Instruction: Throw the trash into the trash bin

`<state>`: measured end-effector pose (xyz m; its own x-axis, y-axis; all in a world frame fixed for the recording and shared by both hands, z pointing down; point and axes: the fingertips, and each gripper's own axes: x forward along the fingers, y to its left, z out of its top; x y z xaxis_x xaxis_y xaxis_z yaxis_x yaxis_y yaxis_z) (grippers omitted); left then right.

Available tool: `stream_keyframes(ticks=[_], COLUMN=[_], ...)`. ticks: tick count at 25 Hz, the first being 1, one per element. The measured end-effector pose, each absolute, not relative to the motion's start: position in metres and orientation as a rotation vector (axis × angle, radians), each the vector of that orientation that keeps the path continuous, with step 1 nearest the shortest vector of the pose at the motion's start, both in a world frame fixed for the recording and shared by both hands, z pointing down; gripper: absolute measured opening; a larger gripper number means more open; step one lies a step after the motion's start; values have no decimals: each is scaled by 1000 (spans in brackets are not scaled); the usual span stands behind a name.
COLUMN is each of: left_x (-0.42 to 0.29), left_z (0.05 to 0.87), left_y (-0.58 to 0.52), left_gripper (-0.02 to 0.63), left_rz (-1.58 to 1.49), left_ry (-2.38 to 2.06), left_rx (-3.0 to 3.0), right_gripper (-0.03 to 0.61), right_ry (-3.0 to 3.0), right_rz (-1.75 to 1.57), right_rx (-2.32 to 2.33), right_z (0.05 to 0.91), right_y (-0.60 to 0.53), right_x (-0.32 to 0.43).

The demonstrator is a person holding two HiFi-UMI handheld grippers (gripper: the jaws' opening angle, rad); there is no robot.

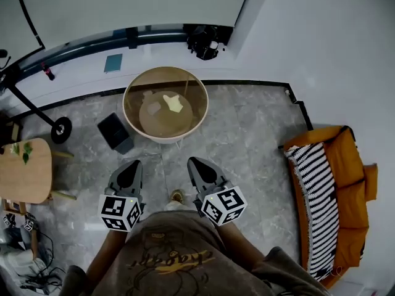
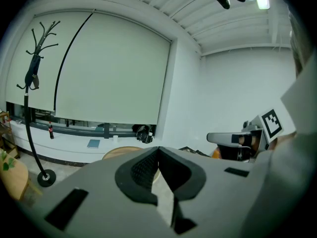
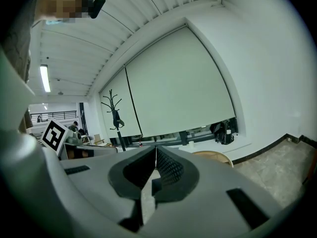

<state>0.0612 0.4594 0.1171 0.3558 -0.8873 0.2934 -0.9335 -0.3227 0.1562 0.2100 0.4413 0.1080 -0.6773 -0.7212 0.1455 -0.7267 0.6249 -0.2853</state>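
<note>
In the head view you are holding the left hand-held gripper point(image 1: 131, 167) and the right hand-held gripper point(image 1: 196, 164) near the trash bin point(image 1: 165, 69), with a pale scrap point(image 1: 174, 103) lying inside. The left gripper view, then the right gripper view, are showing jaws pressed together on nothing. The drop seems done, so back away.

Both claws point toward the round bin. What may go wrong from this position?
1. The left claw and right claw are both shut and empty, so a throwing motion now would drop nothing.
2. The dark box stands close beside the round bin; a step forward may knock it.
3. The coat stand base lies on the floor at the left, a possible trip hazard.
</note>
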Motion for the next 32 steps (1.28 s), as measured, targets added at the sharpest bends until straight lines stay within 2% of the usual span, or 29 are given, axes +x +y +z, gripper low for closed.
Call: stream_keyframes(ticks=[15,32], left_x=[61,21], left_z=[129,136], left_y=[372,234], left_gripper=[18,18], left_rz=[197,220], left_ry=[-1708,-1635], left_rx=[2233,2259], right_gripper=[20,20], right_ry=[-2815,-2748], right_rz=[540,598], right_rx=[1127,1129], right_z=[127,145], right_y=[349,227], right_x=[213,168])
